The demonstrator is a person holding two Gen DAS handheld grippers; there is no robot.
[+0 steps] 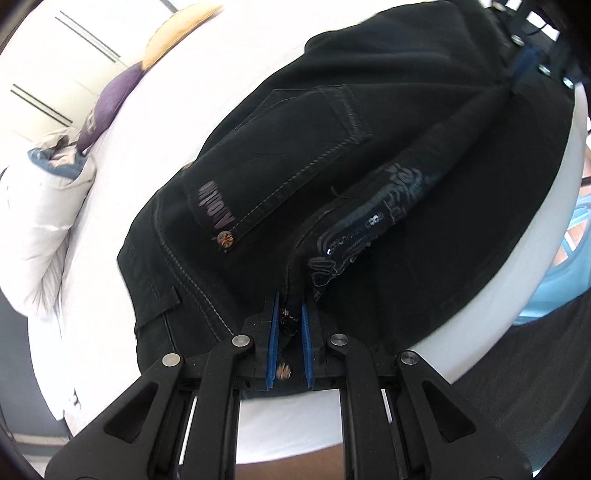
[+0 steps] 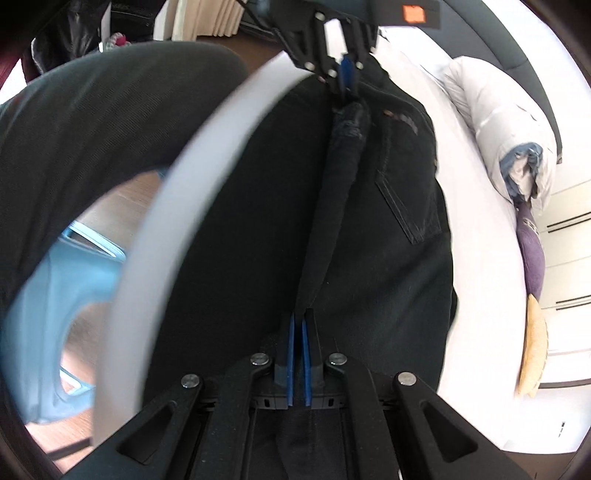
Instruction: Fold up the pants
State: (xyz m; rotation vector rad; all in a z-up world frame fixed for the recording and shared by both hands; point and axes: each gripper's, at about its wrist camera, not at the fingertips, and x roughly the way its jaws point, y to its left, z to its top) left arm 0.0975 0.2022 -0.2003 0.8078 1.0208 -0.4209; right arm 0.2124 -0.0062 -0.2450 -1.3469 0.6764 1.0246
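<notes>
Black pants (image 1: 332,166) lie on a white bed, back pocket and waistband up, one side hanging over the bed's edge. My left gripper (image 1: 289,306) is shut on the waistband, with a copper button between its blue pads. The right gripper shows at the far end of a raised fold (image 1: 522,68). In the right wrist view my right gripper (image 2: 298,325) is shut on that raised fold of the pants (image 2: 332,192), and the left gripper (image 2: 345,79) grips its far end. The fold is stretched taut between the two.
White bed sheet (image 1: 166,122) extends left of the pants. A white puffy jacket (image 1: 37,206), a purple cushion (image 1: 110,99) and a yellow cushion (image 1: 177,33) lie along the far side. A light blue plastic stool (image 2: 48,302) stands on the wooden floor beside the bed edge (image 2: 177,206).
</notes>
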